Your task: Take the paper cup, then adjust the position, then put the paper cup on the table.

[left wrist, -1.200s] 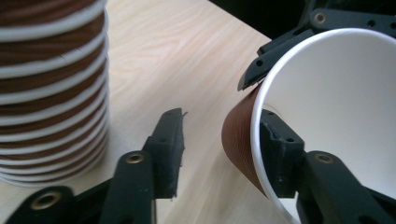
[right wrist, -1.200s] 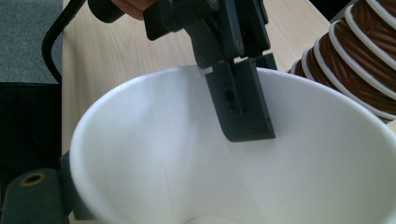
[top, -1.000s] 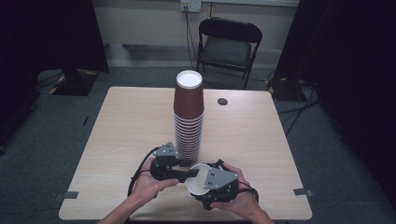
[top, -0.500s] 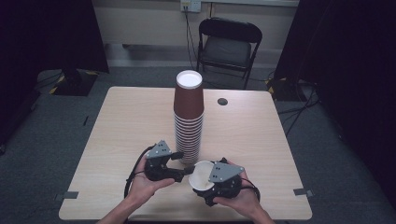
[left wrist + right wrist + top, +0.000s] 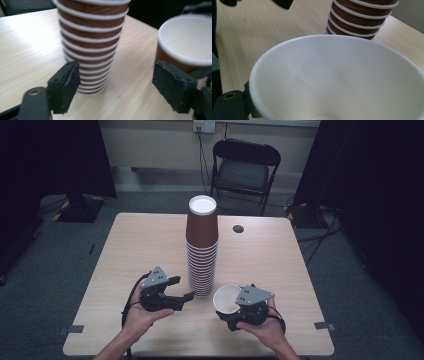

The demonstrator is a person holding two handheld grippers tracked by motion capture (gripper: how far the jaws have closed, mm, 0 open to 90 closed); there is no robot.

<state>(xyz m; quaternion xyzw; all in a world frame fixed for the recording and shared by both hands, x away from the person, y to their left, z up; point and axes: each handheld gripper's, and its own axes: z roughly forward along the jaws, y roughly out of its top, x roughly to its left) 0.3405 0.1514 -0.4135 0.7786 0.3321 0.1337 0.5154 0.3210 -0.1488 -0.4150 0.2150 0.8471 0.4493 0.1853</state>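
Tilting its open mouth up and toward the left side of the counter, the single paper cup is lying with its long axis slanted, base buried in the right claw, which is closing on its brown wall; the right gripper view is looking straight into the cup's white inside, where a thin seam is running down from the rolled rim; outside it is brown, matching the tall stack of cups that is standing upright near the middle of the counter, just beyond and between the two claws, with white rims ringing its lower half; the left claw is gaping wide and gripping nothing, its two black pads framing the foot of the stack in the left gripper view, with the held cup showing at the right; compared with half a second earlier, the two claws are sitting farther apart, the left one having drawn away from the cup, and the cup having shifted slightly rightward; a black folding chair is standing beyond the far edge of the counter.
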